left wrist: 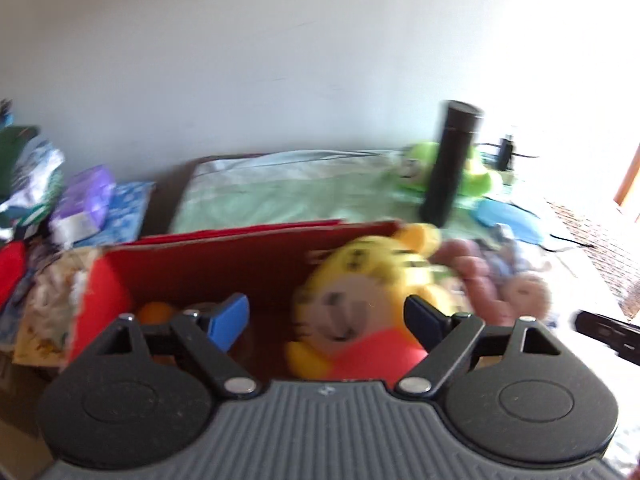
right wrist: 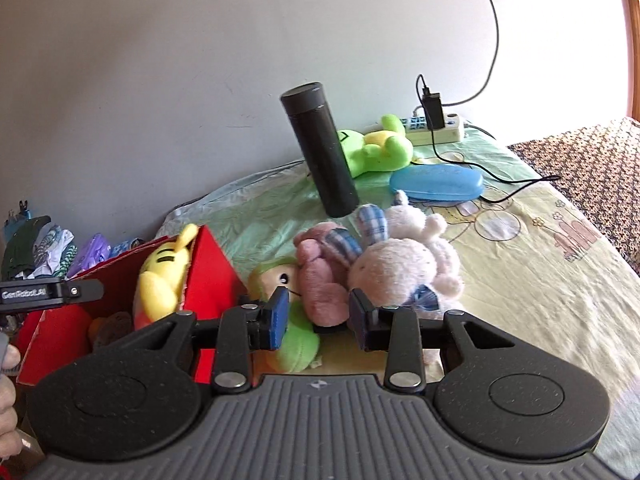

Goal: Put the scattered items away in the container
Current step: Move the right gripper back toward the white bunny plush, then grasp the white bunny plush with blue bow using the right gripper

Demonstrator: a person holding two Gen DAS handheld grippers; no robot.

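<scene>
Red box: at the far left of the right wrist view, open-topped on the green sheet, holding an orange object and a red item at its bottom.
Yellow tiger plush: leaning inside the box against its right wall, head above the rim; blurred in the left wrist view.
Left gripper: jaws spread, above the box with the tiger between and beyond the fingers, no pad pressing on it.
Risk at the box: tiger propped high on the wall, likely to tip out over the rim if knocked; box light enough to slide if bumped.
Green-capped doll: lying just right of the box, face up, partly under the left finger of the right gripper.
Right gripper: jaws partly apart, poised low over the pile, the pink plush between and just beyond the fingers; whether the pads touch it, cannot tell.
Risk at the pile: pink plush, doll and white plush touching one another, so a closing grip likely to snag two at once or drag a neighbour.
Black flask: upright just behind the pile; easily toppled by a careless lift.
Further right: green frog plush, blue case, power strip, all well apart from both grippers.
</scene>
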